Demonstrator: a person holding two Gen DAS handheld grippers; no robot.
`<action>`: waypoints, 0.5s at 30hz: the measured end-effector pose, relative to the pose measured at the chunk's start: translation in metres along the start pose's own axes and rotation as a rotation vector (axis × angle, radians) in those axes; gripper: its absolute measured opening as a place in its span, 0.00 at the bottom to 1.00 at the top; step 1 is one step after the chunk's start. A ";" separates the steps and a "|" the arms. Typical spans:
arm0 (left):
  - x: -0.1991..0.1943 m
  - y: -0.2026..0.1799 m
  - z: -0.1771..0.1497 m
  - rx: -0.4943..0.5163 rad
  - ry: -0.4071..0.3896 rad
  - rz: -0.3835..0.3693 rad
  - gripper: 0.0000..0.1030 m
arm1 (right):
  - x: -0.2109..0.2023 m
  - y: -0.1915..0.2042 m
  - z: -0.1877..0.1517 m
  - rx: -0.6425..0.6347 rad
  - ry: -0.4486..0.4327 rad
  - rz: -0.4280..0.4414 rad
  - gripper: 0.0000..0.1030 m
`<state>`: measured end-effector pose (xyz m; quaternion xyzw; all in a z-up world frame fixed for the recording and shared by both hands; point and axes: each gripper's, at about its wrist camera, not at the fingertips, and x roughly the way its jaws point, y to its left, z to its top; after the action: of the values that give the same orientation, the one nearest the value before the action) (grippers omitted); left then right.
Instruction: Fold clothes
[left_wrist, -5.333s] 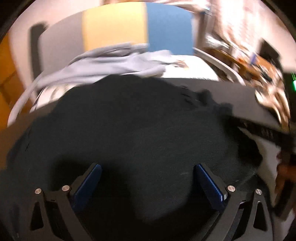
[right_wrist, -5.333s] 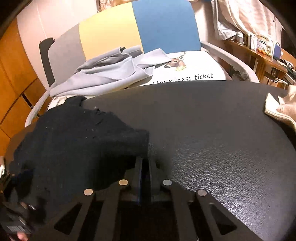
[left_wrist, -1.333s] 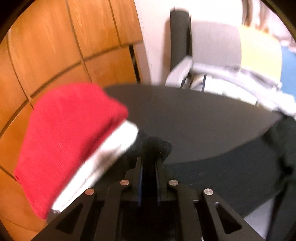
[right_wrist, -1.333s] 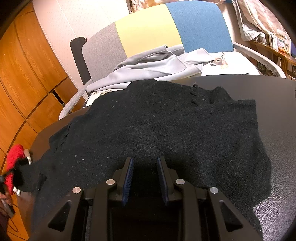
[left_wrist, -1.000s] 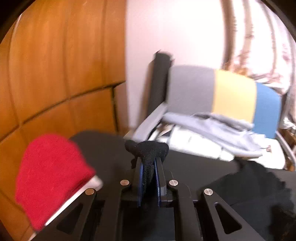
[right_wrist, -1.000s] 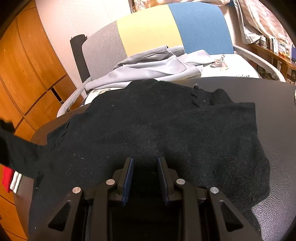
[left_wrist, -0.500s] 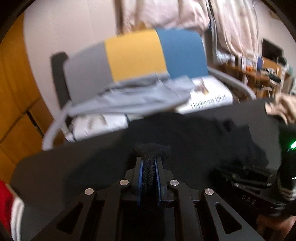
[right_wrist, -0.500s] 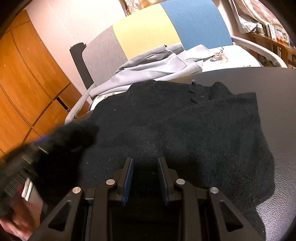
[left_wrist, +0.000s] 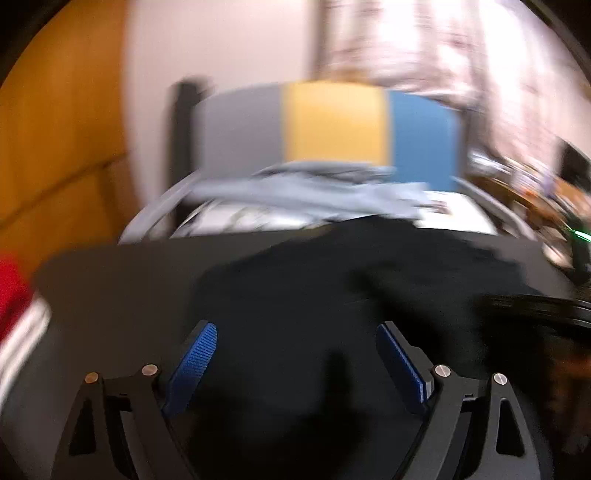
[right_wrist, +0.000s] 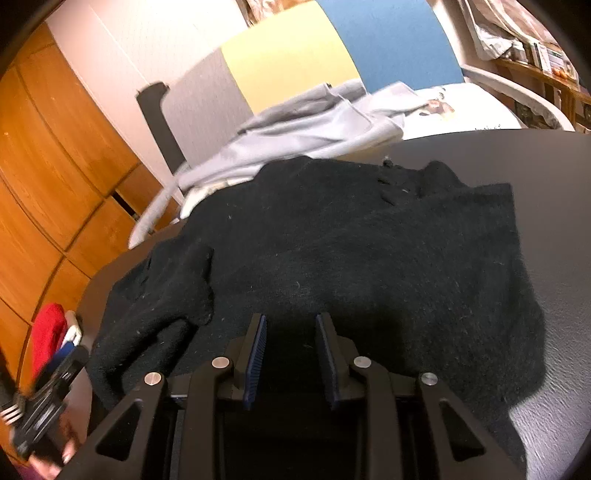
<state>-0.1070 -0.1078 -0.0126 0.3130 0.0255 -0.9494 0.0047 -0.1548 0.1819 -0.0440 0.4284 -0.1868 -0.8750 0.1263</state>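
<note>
My left gripper (left_wrist: 295, 363) was opening, nothing pinched; my right gripper (right_wrist: 290, 356) stood part-open, empty, the black sweater (right_wrist: 351, 258) stretching toward twelve o'clock, nearer my right.

Black tool (right_wrist: 291, 354) frames (silver screws), blue ribbed pads (left_wrist: 194, 356).

Your black table (right_wrist: 546, 162) with one garment on it
You have the black sweater (right_wrist: 351, 258) spread across the middle, one sleeve folded over near the left edge; the right edge lies bare.
</note>
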 end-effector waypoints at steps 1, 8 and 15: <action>0.006 0.017 -0.002 -0.065 0.027 0.022 0.86 | -0.005 0.004 0.001 0.008 -0.002 0.016 0.28; 0.041 0.086 -0.022 -0.419 0.155 0.018 0.85 | -0.029 0.070 0.015 -0.121 -0.026 0.098 0.37; 0.038 0.074 -0.025 -0.379 0.157 0.049 0.86 | 0.031 0.195 0.012 -0.583 0.122 -0.175 0.41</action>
<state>-0.1207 -0.1805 -0.0586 0.3802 0.1962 -0.8999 0.0847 -0.1714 -0.0020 0.0258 0.4404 0.1177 -0.8718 0.1791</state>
